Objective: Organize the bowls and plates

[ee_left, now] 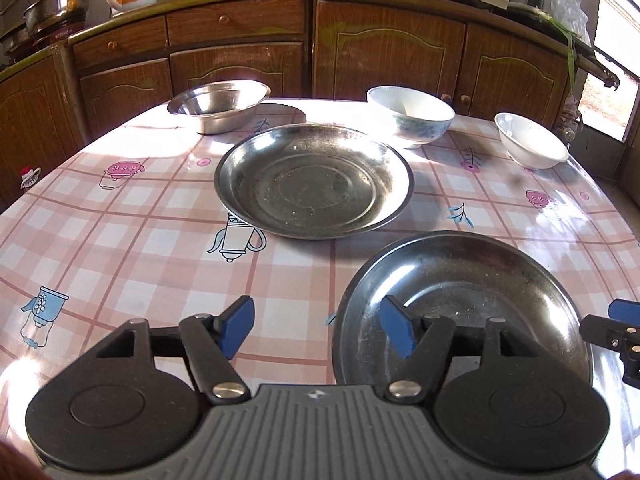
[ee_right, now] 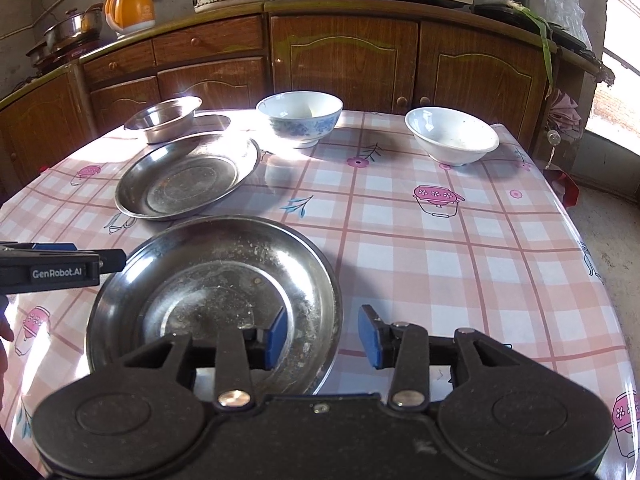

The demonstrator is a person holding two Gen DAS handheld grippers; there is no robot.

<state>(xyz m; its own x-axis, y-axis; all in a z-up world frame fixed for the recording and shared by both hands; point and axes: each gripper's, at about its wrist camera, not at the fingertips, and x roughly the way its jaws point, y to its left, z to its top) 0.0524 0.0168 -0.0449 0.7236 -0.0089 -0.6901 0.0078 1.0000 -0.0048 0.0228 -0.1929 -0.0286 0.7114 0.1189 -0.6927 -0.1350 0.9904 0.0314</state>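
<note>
Steel near plate sits at table front edge, rim between spread right gripper jaws, unpinched; left gripper spread at its 9 o'clock. Far plate, 3 bowls at 12 o'clock unstacked; sorting barely begun.

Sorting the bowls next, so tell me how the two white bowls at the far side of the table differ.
The patterned bowl has blue flowers outside; the plain bowl is bare white. The patterned bowl looks deeper with steeper walls; the plain bowl flares wider and shallower. The patterned bowl sits mid-table; the plain bowl is near the right edge. Both stand upright on small feet.
</note>
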